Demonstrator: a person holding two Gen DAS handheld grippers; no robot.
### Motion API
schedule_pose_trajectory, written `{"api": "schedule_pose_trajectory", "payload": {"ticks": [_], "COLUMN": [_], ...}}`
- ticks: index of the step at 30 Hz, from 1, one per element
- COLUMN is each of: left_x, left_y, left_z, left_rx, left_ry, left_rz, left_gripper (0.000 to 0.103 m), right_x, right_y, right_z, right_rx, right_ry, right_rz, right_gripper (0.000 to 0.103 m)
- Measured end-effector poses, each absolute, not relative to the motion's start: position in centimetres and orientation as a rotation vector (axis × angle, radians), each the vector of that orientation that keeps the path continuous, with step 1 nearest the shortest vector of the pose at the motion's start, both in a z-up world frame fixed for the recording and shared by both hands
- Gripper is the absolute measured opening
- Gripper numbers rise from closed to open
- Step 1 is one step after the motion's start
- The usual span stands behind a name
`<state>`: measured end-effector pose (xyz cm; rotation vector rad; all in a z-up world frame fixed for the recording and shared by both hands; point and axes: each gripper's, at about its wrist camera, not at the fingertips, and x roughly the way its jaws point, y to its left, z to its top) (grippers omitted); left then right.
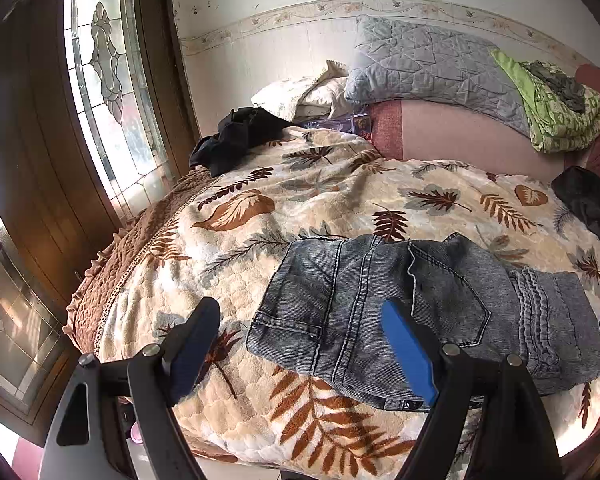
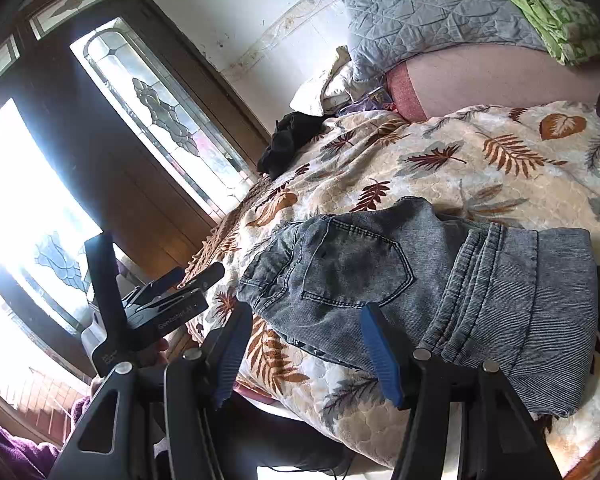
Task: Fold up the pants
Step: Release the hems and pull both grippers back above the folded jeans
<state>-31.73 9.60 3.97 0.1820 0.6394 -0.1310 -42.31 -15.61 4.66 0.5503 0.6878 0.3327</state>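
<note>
Left gripper (image 1: 300, 344): jaws stand wide apart, blue pads facing each other, nothing between them; they hang clear above the bedding. Right gripper (image 2: 306, 354): jaws likewise spread wide and empty, no cloth touching either pad. In the right wrist view the left gripper (image 2: 172, 292) shows off to the left of the right jaws, with part of a hand (image 2: 156, 354) beneath it, beside the bed edge. The pants (image 1: 428, 312), grey washed denim, lie folded into a compact bundle on the leaf-patterned blanket (image 1: 308, 196). In the left wrist view the bundle sits just beyond the jaw tips, spreading from the gap between them out past the right-hand jaw; its back pocket faces up and the gathered waistband lies toward the right. In the right wrist view the pants (image 2: 440, 288) lie just ahead of the jaws, mostly beyond and to the right of the right-hand jaw, the pocket straight ahead of the gap. Farther out, a crumpled black garment (image 1: 236, 136) rests on the blanket's far left corner, well apart from the pants. Another dark garment (image 1: 592, 204) lies at the far right edge. Beyond these, a grey quilted pillow (image 1: 432, 64) and a green patterned cloth (image 1: 556, 112) lean against the wall. A glazed wooden door (image 1: 100, 80) stands far left of the jaws.
</note>
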Motion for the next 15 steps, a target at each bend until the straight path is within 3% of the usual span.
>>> {"api": "schedule_pose_trajectory", "payload": {"ticks": [15], "left_x": [-30.8], "left_y": [12.2], "left_z": [4.4], "left_rx": [0.121], "left_ry": [0.621], "left_rz": [-0.093], "left_gripper": [0.083], "right_x": [-41.3], "right_y": [-12.6], "right_z": [5.1], "right_rx": [0.434], "right_ry": [0.719], "right_rz": [0.35], "right_gripper": [0.06]}}
